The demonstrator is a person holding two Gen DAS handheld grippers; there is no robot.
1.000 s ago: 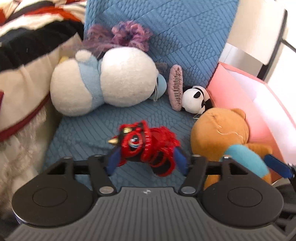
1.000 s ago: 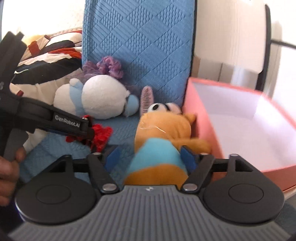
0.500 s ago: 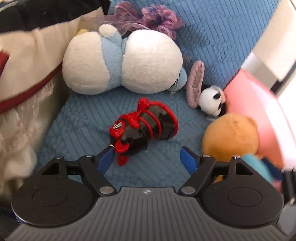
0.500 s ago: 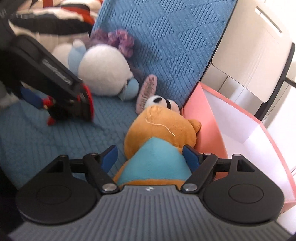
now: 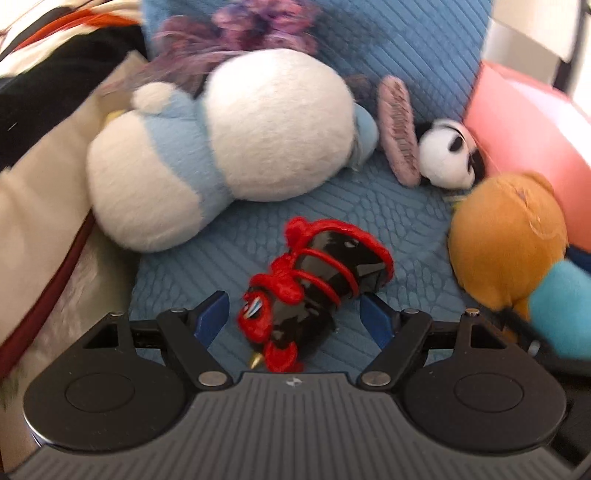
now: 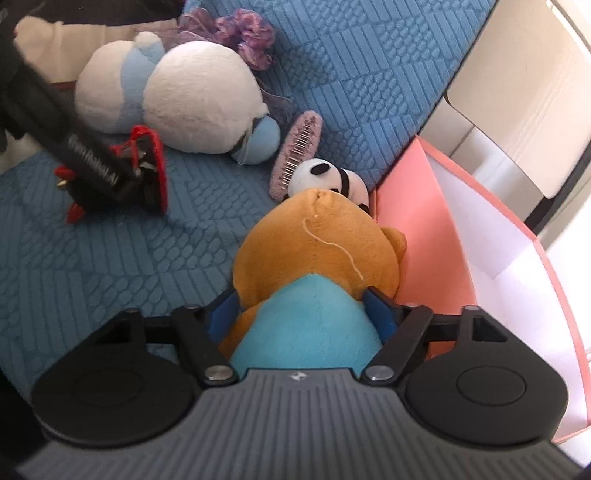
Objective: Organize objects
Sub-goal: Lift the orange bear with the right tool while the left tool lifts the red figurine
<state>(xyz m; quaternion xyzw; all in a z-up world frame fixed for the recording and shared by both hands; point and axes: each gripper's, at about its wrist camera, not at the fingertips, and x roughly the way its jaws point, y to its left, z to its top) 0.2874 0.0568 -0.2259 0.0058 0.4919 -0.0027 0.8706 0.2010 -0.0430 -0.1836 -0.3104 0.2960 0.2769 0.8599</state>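
A red-and-black toy (image 5: 317, 280) lies on the blue cushion (image 5: 399, 229). My left gripper (image 5: 293, 314) is open, its blue pads standing either side of the toy without touching it. In the right wrist view a black finger of the left gripper (image 6: 92, 166) covers most of that toy (image 6: 157, 173). An orange plush bear with a light-blue body (image 6: 317, 240) lies against the pink box (image 6: 417, 229). My right gripper (image 6: 303, 310) is closing on the bear's blue body, and both pads press into the plush. The left wrist view shows the bear (image 5: 506, 236) at the right.
A big white and light-blue plush (image 5: 236, 140) lies at the back, with purple fluff (image 5: 251, 22) behind it. A pink comb (image 6: 299, 147) and a small panda plush (image 6: 321, 171) sit by the box's corner. Striped cloth (image 5: 37, 184) bounds the cushion's left.
The red-and-black toy left the left gripper's pads and now lies on the cushion; that gripper dropped closer over it. The right gripper rolled, sank onto the bear, and its jaws narrowed.
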